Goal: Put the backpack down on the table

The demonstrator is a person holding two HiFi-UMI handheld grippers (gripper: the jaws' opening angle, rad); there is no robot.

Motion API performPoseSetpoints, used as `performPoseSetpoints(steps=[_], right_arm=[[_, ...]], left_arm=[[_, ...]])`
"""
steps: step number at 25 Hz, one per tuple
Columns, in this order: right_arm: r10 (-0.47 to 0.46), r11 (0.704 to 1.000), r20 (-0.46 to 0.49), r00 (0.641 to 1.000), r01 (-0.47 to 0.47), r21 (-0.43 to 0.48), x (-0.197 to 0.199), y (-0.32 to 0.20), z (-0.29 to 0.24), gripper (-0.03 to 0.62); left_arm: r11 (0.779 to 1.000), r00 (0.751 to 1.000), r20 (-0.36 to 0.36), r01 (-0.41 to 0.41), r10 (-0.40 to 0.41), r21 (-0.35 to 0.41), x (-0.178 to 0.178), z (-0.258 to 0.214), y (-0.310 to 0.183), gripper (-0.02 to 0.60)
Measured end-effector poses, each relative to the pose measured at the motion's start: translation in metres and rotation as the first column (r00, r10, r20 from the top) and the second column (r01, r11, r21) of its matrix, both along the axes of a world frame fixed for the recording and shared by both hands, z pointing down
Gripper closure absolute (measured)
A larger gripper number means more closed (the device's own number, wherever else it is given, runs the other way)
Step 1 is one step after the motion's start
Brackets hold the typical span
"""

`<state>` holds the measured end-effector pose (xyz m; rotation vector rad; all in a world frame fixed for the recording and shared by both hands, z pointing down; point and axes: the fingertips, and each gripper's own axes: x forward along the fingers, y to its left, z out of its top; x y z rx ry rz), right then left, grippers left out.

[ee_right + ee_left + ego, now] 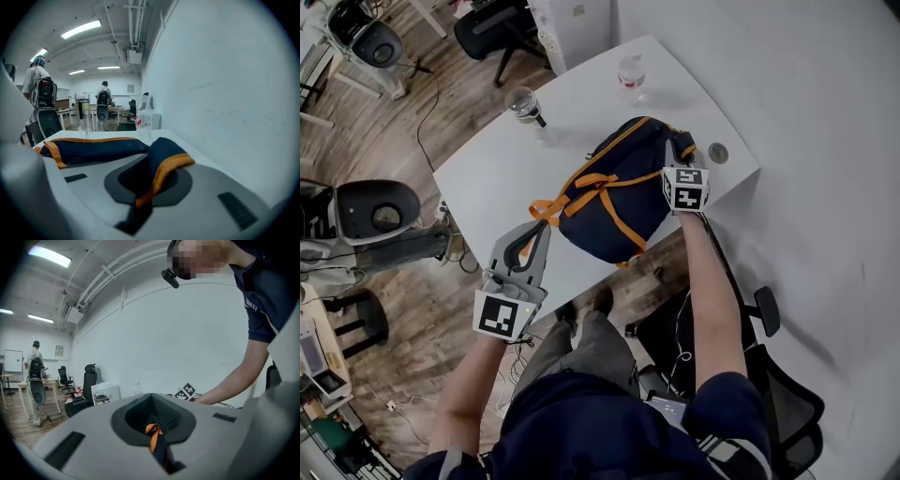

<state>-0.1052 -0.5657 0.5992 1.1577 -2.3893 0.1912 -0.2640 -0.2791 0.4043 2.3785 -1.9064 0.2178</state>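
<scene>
**Head view.** The left gripper [536,232] is closed on an orange strap [546,210] at the near-left end of the backpack [619,187]. The right gripper [682,161] is clamped on the bag's far-right end. The backpack lies on the white table [506,169] by its near edge. Its long axis runs on a diagonal from the left gripper up to the right one, so each hand has one end. The lower side of the bag seems to reach over the table's near edge. I cannot tell whether its full weight rests on the top yet. Setting it down looks like a matter of lowering both ends straight down. Beyond the bag, well apart from it, stand a plastic bottle [631,73] and a glass [523,101]. I cannot make out what is in either.

**Left gripper view.** The jaws are together, with a thin strip of orange and dark blue strap pinched between the pads. The bag itself is out of sight below. The bottle and the glass show far off on the table.

**Right gripper view.** The jaws are shut on a dark blue flap with orange trim [161,171]. The rest of the backpack stretches away to the left, low over the tabletop.
</scene>
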Motion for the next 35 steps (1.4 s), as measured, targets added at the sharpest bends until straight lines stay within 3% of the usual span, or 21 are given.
performPoseSetpoints(steps=[13, 16, 21, 28, 30, 35], right_arm=[[-0.006, 1.0, -0.032, 0.999, 0.005, -0.016, 0.008, 0.002, 0.003, 0.565], [-0.017, 1.0, -0.022, 1.0, 0.016, -0.017, 0.009, 0.003, 0.001, 0.501], [-0.006, 0.999, -0.016, 1.0, 0.006, -0.041, 0.014, 0.005, 0.003, 0.475], [0.008, 0.999, -0.017, 1.0, -0.009, -0.037, 0.02, 0.006, 0.004, 0.385], [0.012, 0.999, -0.014, 1.0, -0.012, -0.037, 0.022, 0.007, 0.004, 0.334], [0.017, 0.999, -0.018, 1.0, -0.018, -0.044, 0.025, 0.009, 0.005, 0.303]], left_arm=[[1.0, 1.0, -0.002, -0.01, 0.01, 0.001, 0.002, 0.0, 0.001, 0.578], [1.0, 1.0, -0.001, -0.011, 0.011, -0.001, 0.001, 0.0, 0.001, 0.578], [1.0, 1.0, -0.006, -0.012, 0.012, -0.005, 0.001, 0.0, 0.002, 0.578], [1.0, 1.0, -0.001, -0.019, 0.019, -0.007, 0.002, 0.002, 0.003, 0.578], [1.0, 1.0, -0.001, -0.019, 0.019, -0.006, 0.003, 0.002, 0.003, 0.578], [1.0, 1.0, 0.011, -0.025, 0.025, -0.001, 0.003, -0.001, 0.005, 0.578]])
